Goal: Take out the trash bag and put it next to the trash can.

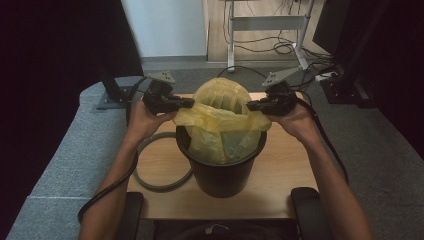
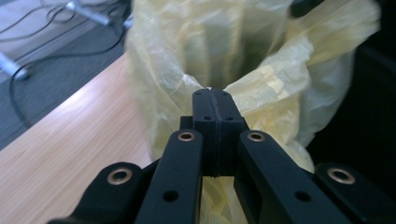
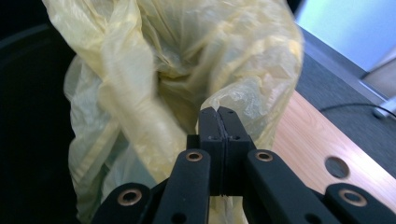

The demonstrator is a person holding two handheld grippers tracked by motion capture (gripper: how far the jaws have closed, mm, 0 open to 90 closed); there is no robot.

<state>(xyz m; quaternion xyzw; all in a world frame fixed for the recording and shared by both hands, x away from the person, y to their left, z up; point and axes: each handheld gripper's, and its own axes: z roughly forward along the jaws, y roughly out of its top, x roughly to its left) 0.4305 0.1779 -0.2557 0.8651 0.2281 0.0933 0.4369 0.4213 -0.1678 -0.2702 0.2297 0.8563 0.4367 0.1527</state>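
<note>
A thin yellow plastic bag [image 1: 222,117] sits inside a black bin [image 1: 220,172] on the wooden table, its mouth pulled up above the rim. My left gripper [image 1: 187,103] is shut on the bag's left edge, and my right gripper [image 1: 251,106] is shut on its right edge. In the left gripper view the closed jaws pinch a fold of the bag [image 2: 261,79] at my left gripper [image 2: 211,95]. The right gripper view has my right gripper [image 3: 218,114] clamped on a crumpled fold of the bag [image 3: 187,60]. The bag's mouth is stretched open between both hands.
A grey ring [image 1: 150,172] lies on the wooden table [image 1: 280,175] left of the bin. A grey mat [image 1: 65,165] surrounds the table. Cables and a metal desk frame [image 1: 267,25] stand on the floor beyond. Black pads [image 1: 307,210] sit at the table's near corners.
</note>
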